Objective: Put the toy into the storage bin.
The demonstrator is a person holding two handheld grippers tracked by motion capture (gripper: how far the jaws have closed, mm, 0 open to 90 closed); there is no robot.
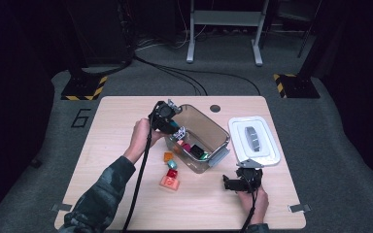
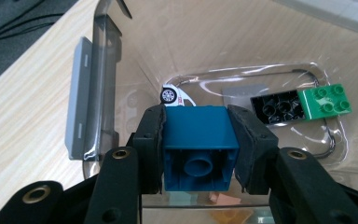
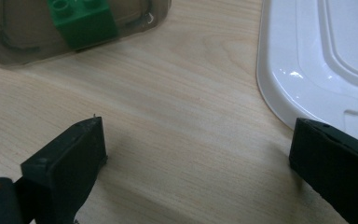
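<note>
Left gripper (image 2: 196,147) clamps a blue block (image 2: 198,149) over the clear bin (image 1: 209,127), above a green block (image 2: 325,101) and black block (image 2: 279,108). Right gripper (image 3: 198,154) rests wide open, holding nothing, on the desk (image 3: 182,116) near the white lid (image 3: 317,56).

Bin (image 1: 222,134) mid-table — lid (image 1: 272,154) right of it, 4 loose blocks (image 1: 170,171) left-front — 2 bricks (image 2: 303,105) inside.

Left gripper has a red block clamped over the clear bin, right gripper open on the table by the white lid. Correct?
Not quite: the block clamped in the left gripper is blue, not red, as the left gripper view shows. The rest holds: it hangs over the clear bin, and the right gripper is open on the table by the white lid.
</note>
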